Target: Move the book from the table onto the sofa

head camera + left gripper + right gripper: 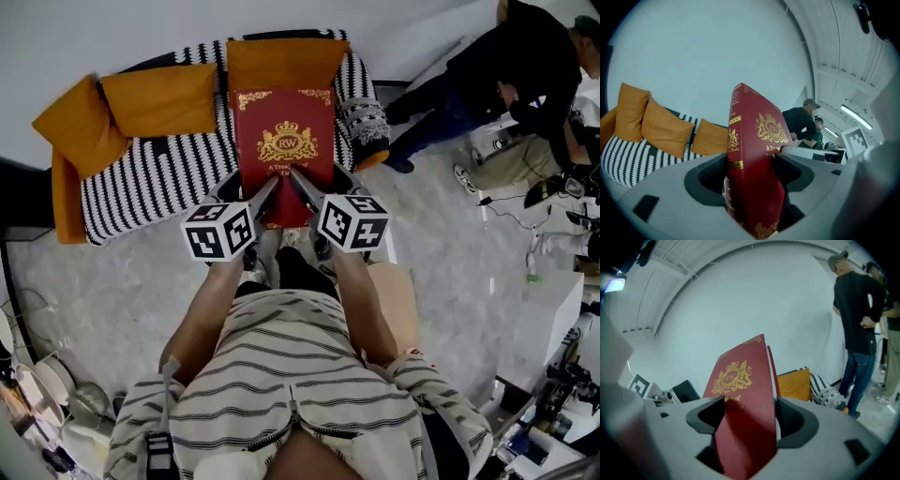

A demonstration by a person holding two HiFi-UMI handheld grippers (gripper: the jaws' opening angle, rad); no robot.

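Pale marbled floor (122, 281) fills the view, and across the far side sits the black-and-white striped sofa (159, 173), running from far left to the middle. On the near side is the operator's striped top (300, 384), both forearms reaching out toward the sofa. Far right, a bystander in dark clothes (511, 70) bends over gear by the wall. On the sofa, orange cushions (159, 98) are lined along the back, with one more directly behind the action. And here's the red book (284, 141), gold crest on its cover, face up to the head camera, with its far end over the sofa seat and that orange cushion. Whether it touches the seat, I cannot tell. Its near edge is gripped from both sides! The left gripper (269, 194) is clamped on the near-left part of the book, spine side, with the jaws pressed on both covers in the left gripper view. The right gripper (302, 186) is clenched on the near-right part, pages side, the book wedged tight between its jaws in the right gripper view. The two marker cubes (218, 231) sit side by side just near of the book, close together.
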